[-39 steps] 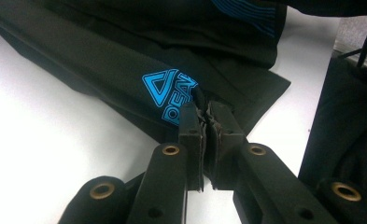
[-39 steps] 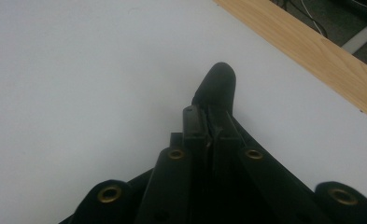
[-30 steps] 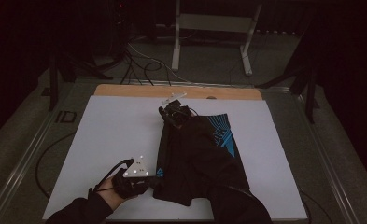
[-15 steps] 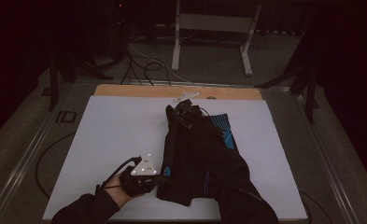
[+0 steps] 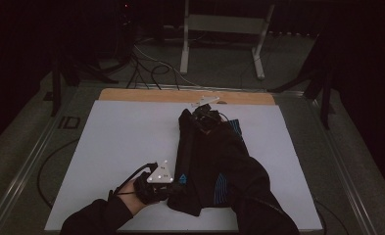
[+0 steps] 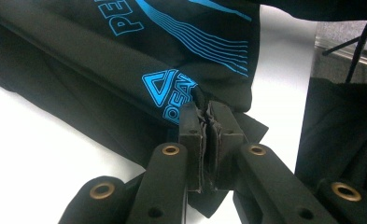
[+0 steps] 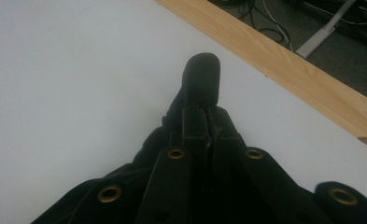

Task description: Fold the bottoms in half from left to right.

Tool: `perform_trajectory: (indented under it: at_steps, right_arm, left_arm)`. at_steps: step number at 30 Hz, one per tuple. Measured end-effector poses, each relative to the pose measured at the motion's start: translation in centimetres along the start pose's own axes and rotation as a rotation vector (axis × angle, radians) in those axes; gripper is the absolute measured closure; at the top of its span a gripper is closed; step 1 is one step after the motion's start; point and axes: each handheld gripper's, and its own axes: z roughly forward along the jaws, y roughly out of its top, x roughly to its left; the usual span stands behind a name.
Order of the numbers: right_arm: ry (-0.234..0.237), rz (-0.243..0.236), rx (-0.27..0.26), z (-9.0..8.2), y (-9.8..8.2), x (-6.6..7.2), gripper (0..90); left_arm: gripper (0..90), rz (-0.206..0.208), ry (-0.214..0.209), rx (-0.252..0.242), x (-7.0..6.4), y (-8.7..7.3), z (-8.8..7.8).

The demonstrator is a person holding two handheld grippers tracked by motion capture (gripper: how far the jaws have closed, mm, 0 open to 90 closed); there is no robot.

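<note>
Dark floor and cables sit behind the white table (image 5: 121, 147), and the room is too dim to see much there. The right gripper (image 5: 205, 113) is far off by the wooden edge (image 5: 146, 95), half hidden by the person's dark sleeve (image 5: 258, 196). The left gripper (image 5: 156, 185) lies low near the front edge, held in a hand (image 5: 131, 193). Both are clamped tight on the black cloth (image 5: 204, 161), one at each end. The cloth is folded long down the middle of the table, with blue print (image 6: 172, 91) on it.
</note>
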Motion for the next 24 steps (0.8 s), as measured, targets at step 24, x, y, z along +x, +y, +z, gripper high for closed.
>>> perform_trajectory:
  at_steps: [24]
  right_arm:
    - [-0.031,0.031,-0.001,-1.9,-1.8,-2.3,87.7]
  left_arm:
    - [85.3,0.03,-0.034,-0.017,-0.5,2.1,1.2]
